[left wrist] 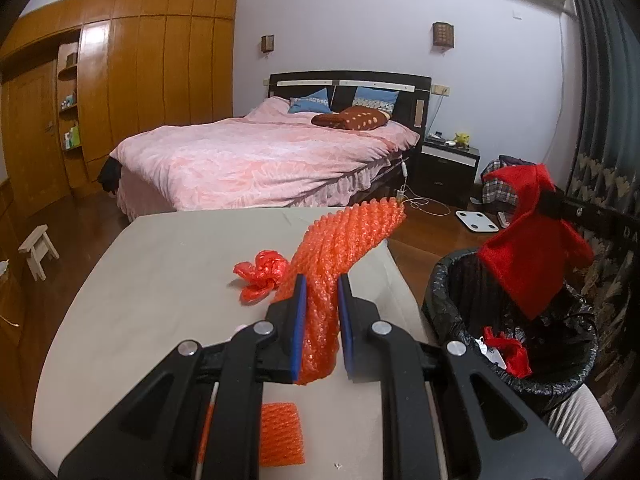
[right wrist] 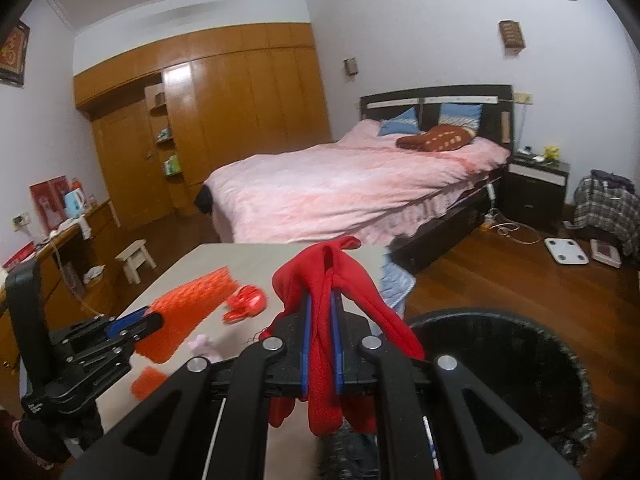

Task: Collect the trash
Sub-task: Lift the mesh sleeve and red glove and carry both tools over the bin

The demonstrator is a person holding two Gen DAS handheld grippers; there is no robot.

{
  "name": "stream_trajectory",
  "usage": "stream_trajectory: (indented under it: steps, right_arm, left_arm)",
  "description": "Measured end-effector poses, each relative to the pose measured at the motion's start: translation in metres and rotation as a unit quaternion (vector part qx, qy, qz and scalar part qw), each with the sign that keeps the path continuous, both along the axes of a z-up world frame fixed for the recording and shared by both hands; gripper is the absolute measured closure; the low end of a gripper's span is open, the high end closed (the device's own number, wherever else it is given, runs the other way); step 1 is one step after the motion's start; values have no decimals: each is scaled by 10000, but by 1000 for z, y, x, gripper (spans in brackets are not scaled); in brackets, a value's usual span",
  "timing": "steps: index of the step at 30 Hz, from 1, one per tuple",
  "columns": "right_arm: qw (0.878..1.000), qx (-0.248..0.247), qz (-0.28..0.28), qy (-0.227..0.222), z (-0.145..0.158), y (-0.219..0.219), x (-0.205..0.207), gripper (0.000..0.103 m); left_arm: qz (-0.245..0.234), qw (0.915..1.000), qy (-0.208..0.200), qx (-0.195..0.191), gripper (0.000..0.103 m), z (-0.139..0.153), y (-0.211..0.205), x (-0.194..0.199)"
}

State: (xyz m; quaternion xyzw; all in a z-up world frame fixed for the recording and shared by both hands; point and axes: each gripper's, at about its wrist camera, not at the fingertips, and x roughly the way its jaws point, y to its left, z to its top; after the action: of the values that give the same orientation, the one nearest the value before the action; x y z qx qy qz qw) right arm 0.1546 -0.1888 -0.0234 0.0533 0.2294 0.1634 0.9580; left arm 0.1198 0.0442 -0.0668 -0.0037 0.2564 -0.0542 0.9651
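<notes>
An orange foam net sleeve (left wrist: 344, 248) is pinched in the left gripper (left wrist: 322, 300) fingers above the bench (left wrist: 160, 280), beside a crumpled red bag (left wrist: 260, 274). The right gripper (right wrist: 320, 312) fingers clamp a red cloth (right wrist: 332, 280) (hanging limp) near the black-lined bin (left wrist: 452, 300) at right.

a bed (left wrist: 260, 156) with pink cover sits at twelve o'clock, a wooden wardrobe (left wrist: 132, 92) at ten, a dark nightstand (left wrist: 448, 168) at one, a white scale (left wrist: 478, 221) on the floor at two.
</notes>
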Motion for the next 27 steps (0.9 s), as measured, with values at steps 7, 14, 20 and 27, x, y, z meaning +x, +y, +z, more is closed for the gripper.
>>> stream_trajectory:
  steps: [7,14,20,27]
  right_arm:
    - [9999,-2,-171,6,-1,-12,-3,94]
    - [9998,39,-180,39,-5,-13,-4,94]
    - [9997,55,-220,16,-4,-18,-6,94]
    - [9993,21,-366,-2,-3,-27,-12,94]
  left_arm:
    - [-167,9999,-2,-14,89,0,-13,1]
    - [-241,9997,11,12,89,-1,-17,2]
    - [-291,9996,-12,31,89,0,-18,2]
    - [-517,9987,-26,42,89,1,-36,5]
